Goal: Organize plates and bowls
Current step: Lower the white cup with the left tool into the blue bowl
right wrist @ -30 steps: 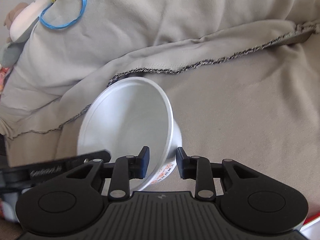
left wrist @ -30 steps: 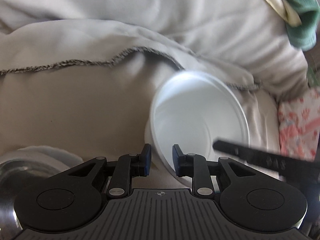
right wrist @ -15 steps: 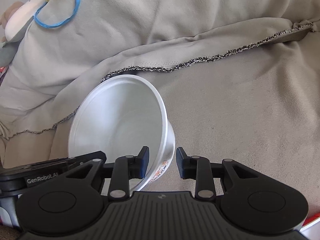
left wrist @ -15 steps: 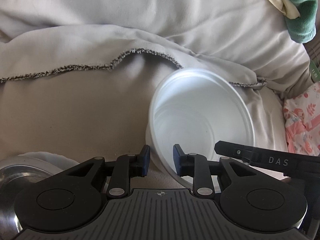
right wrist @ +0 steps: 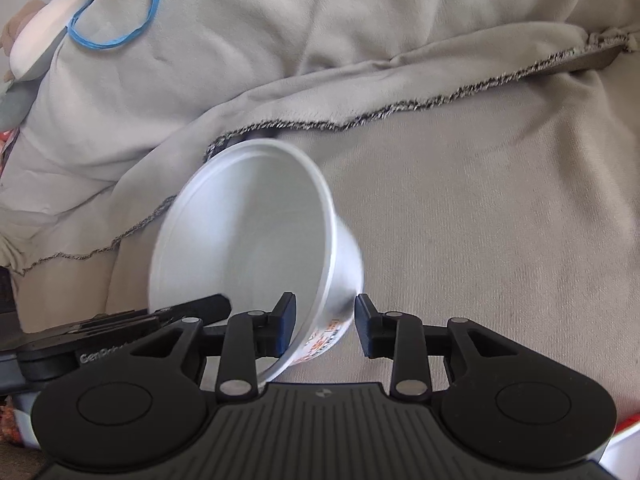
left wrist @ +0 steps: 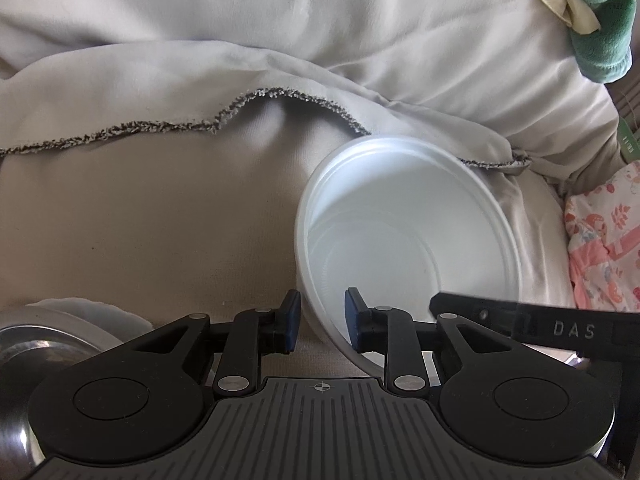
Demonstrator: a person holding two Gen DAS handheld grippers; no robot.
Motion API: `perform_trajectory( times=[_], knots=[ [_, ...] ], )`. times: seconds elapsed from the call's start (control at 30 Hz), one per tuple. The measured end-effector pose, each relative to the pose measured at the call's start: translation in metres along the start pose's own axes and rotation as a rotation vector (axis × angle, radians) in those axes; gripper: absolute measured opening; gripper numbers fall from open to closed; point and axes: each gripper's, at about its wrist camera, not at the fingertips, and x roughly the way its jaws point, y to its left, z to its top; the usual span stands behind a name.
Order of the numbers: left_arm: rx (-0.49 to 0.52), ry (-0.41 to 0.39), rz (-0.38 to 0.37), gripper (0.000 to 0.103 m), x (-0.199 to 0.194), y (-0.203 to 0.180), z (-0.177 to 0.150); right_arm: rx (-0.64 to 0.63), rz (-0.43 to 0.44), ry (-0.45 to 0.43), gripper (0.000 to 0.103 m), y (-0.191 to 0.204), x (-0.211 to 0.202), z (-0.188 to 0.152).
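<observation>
- Leftmost, at the edge of the left wrist view: a steel bowl (left wrist: 24, 356) sits on the beige cover (left wrist: 140, 220) with a white plate (left wrist: 104, 312) showing behind it. Both are well apart from the bowl you are handling.
- Left tool (left wrist: 320, 318): narrow. Its two pads sit either side of the near wall of the white bowl (left wrist: 400, 232), one outside and one inside. As far as this view shows, it is gripping that wall.
- White bowl: tilted, mouth turned toward the cameras and empty, with its far rim against the frayed fold of the cover. In the right wrist view its edge is smeared, so it is probably not at rest.
- Right tool (right wrist: 325, 320): its jaws are opening. The bowl's printed lower wall is between them, and the outer pad stands clear of it. Read this as you letting go on that side.
- Progress, judged: early to middle. The white bowl is neither nested nor stacked. You still have to carry it to the steel bowl and plate on the left, or set it upright. No other dishes are visible.
</observation>
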Motion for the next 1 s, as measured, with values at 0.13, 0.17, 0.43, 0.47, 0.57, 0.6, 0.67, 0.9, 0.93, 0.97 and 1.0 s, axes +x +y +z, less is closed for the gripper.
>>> perform_trajectory(
  times=[0.13,0.17,0.43,0.47,0.57,0.6,0.67,0.9,0.93,0.97,1.0],
  knots=[
    [0.001,-0.024,0.008,0.028,-0.010,-0.002,0.000,0.016,0.039,-0.013,0.038,0.001,-0.004,-0.002],
    [0.000,-0.020,0.004,0.029,-0.011,-0.003,0.001,0.014,0.046,-0.032,0.038,0.001,-0.006,-0.002],
    [-0.051,-0.003,-0.010,0.029,0.001,0.005,-0.001,0.035,0.028,-0.055,0.034,-0.005,-0.001,0.000],
    [-0.053,-0.031,-0.023,0.029,-0.004,0.003,0.000,0.044,0.035,-0.075,0.034,-0.005,-0.004,-0.001],
    [-0.009,-0.171,-0.063,0.029,-0.045,-0.011,0.001,-0.019,0.032,-0.208,0.034,0.010,-0.032,-0.005],
    [0.016,-0.217,-0.067,0.029,-0.063,-0.019,0.000,-0.041,0.039,-0.257,0.034,0.018,-0.048,-0.007],
    [0.054,-0.287,-0.084,0.029,-0.101,-0.034,-0.005,-0.076,0.067,-0.340,0.034,0.034,-0.085,-0.014],
    [0.063,-0.268,-0.154,0.031,-0.177,-0.057,-0.051,-0.080,0.113,-0.424,0.034,0.057,-0.171,-0.073],
    [0.060,-0.254,-0.157,0.031,-0.180,-0.056,-0.059,-0.082,0.106,-0.418,0.034,0.057,-0.175,-0.081],
    [0.058,-0.242,-0.156,0.031,-0.181,-0.057,-0.067,-0.085,0.101,-0.410,0.034,0.057,-0.179,-0.090],
    [0.049,-0.229,-0.155,0.031,-0.180,-0.056,-0.074,-0.087,0.096,-0.399,0.034,0.056,-0.181,-0.097]
  ],
)
